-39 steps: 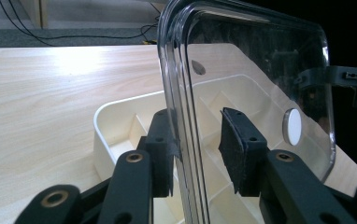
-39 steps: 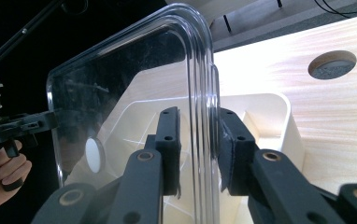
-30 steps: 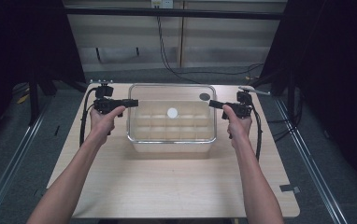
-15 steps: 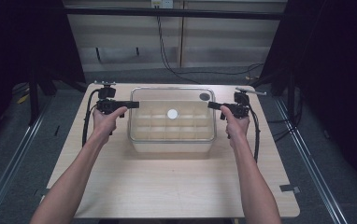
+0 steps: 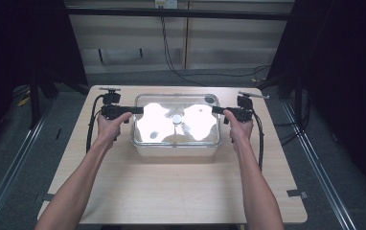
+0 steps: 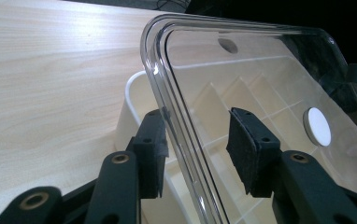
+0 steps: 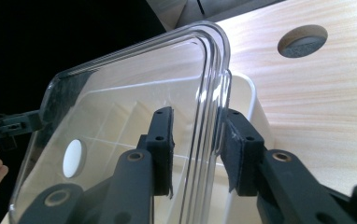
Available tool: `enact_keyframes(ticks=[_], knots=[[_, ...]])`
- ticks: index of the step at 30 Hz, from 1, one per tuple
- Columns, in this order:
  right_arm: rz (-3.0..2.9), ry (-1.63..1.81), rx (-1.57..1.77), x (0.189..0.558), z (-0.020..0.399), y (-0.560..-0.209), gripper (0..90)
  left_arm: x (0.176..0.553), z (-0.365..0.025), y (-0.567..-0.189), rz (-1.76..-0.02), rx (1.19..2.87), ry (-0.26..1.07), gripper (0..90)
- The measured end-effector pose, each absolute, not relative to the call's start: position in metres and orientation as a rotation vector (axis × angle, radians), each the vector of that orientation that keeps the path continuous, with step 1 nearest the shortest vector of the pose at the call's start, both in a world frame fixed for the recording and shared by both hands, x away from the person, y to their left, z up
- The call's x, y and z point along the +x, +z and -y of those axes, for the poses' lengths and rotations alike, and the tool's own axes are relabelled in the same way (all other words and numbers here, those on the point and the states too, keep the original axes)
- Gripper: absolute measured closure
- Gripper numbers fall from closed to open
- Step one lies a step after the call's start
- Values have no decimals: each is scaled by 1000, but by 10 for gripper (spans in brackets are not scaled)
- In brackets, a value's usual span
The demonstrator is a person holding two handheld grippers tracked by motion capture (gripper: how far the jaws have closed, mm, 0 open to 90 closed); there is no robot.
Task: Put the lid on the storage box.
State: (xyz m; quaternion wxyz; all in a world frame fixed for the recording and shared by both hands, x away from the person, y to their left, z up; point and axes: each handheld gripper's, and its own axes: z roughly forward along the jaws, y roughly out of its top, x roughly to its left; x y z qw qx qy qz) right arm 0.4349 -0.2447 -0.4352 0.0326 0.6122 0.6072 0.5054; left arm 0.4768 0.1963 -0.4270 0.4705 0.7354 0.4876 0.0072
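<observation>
clear lid (image 5: 176, 120) straddled at each end by left gripper (image 6: 197, 156) and right gripper (image 7: 195, 149), jaws parted.

Black grippers (image 5: 138, 110) w/ trailing cables (brass-rimmed screw holes), bare forearms

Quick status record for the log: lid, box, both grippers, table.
lid: clear lid, rim between both grippers' jaws, sitting above the box
box: white divided box, on the table
left gripper: jaws straddle lid edge, gap visible at one pad
right gripper: jaws straddle opposite lid edge
table: wooden table
</observation>
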Motion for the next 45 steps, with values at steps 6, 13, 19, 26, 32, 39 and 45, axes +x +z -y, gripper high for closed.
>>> enact_keyframes(ticks=[6, 13, 19, 26, 32, 39, 45], knots=[[-1865, 1528, 1896, 437, 243, -439, 647, 479, -194, -431, -1213, 1821, -3, 550], [-1871, 1506, 1905, 438, 242, -443, 634, 480, -194, -437, -1222, 1810, -17, 545], [-1854, 1476, 1903, 438, 238, -446, 617, 479, -195, -442, -1223, 1842, 13, 537], [-1853, 1417, 1872, 437, 234, -445, 589, 478, -195, -445, -1219, 1835, -7, 534], [-1877, 1364, 1909, 439, 233, -452, 560, 478, -196, -449, -1221, 1833, -7, 535], [-1873, 1367, 1906, 438, 232, -454, 475, 476, -193, -451, -1239, 1812, -19, 512], [-1877, 1379, 1886, 431, 231, -449, 397, 461, -198, -449, -1229, 1832, -9, 411]])
